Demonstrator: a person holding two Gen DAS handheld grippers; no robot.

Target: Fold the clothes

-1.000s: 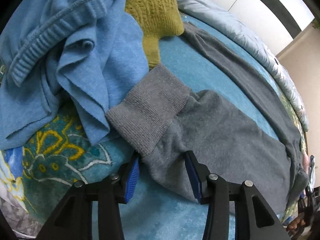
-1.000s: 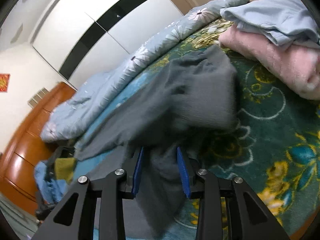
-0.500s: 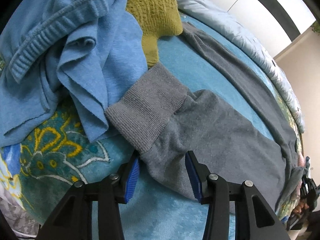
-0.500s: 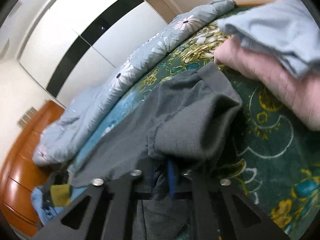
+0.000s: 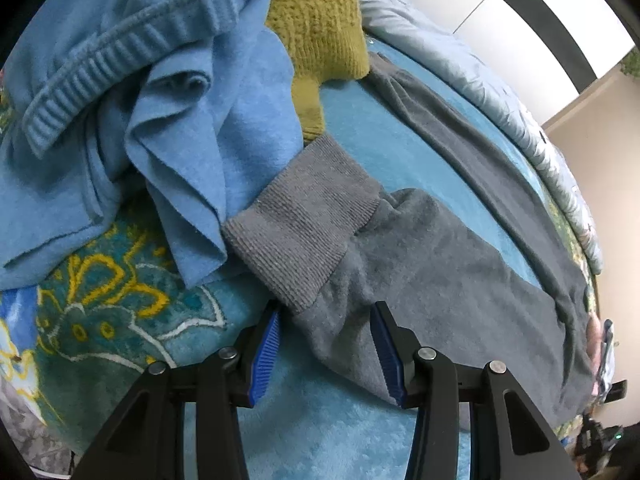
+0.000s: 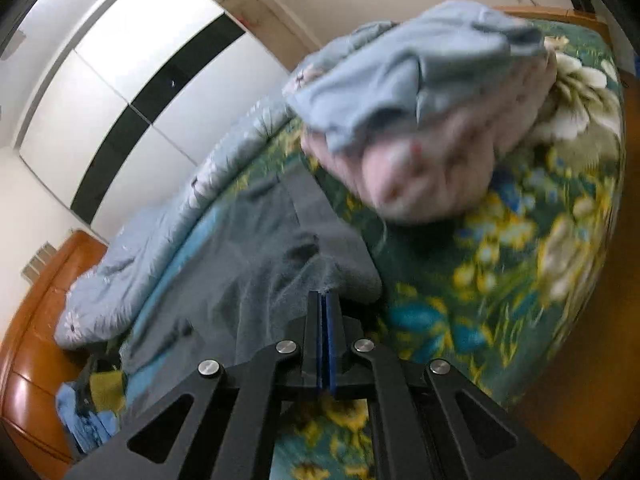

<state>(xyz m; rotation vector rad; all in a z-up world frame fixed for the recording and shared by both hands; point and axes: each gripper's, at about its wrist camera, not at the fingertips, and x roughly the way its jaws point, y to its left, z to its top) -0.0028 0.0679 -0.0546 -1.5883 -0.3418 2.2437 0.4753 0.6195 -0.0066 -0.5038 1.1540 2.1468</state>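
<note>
Grey trousers point(image 5: 420, 248) lie stretched across the bed. Their ribbed cuff point(image 5: 304, 224) is nearest in the left wrist view. My left gripper point(image 5: 326, 320) stands open, tilted down over the leg just behind the cuff. The cloth lies flat between its blue pads point(image 5: 266, 344), not bunched. In the right wrist view the other end of the grey trousers point(image 6: 256, 264) runs up to my right gripper point(image 6: 324, 296). That gripper is shut, with a thin edge of the grey cloth pinched at its tips.
A crumpled blue sweater point(image 5: 160, 92) and an olive knit point(image 5: 320, 28) crowd the cuff end. A stack of pink and pale blue clothes point(image 6: 420, 120) sits close ahead of the right gripper. The floral bedspread point(image 6: 520, 260), a pale quilt point(image 6: 168, 240) and a wardrobe point(image 6: 120, 80) surround them.
The right gripper has shut on the grey cloth and swung toward the pink and blue stack, drawing the trousers straighter. The left gripper has stayed in place.
</note>
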